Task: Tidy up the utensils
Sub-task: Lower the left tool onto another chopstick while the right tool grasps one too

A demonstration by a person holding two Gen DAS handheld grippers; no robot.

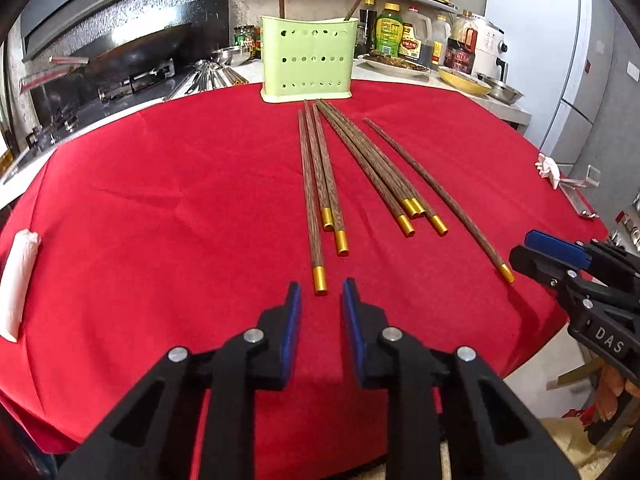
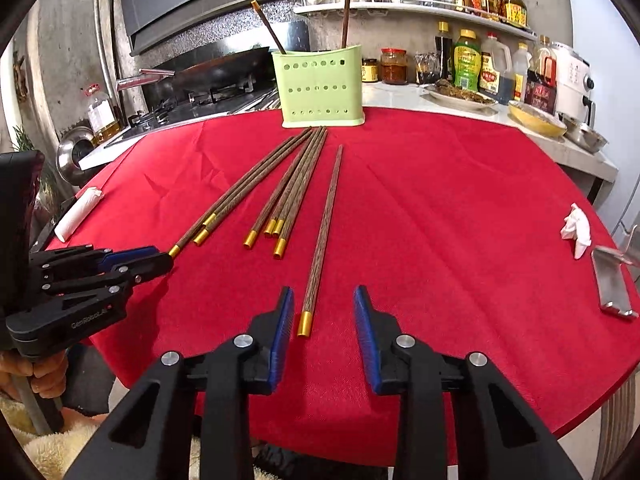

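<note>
Several dark wooden chopsticks with gold ends [image 1: 362, 160] lie fanned out on the red tablecloth [image 1: 160, 200], their tips toward a pale green perforated holder [image 1: 307, 60] at the cloth's far edge. Two chopsticks stand in the holder [image 2: 320, 88]. My left gripper [image 1: 321, 292] is open, and the gold end of the leftmost chopstick [image 1: 320, 280] lies just ahead of its gap. My right gripper [image 2: 323, 296] is open around the gold end of the lone right chopstick [image 2: 324, 232], which lies close to the left pad without being pressed. Each gripper also shows at the edge of the other's view.
A white rolled tissue [image 1: 16, 280] lies at the cloth's left edge. A crumpled tissue [image 2: 576, 232] and a metal stand [image 2: 612, 284] sit at its right edge. Behind the holder are a stove with a wok [image 2: 216, 72], sauce bottles [image 2: 466, 60] and bowls [image 2: 536, 120].
</note>
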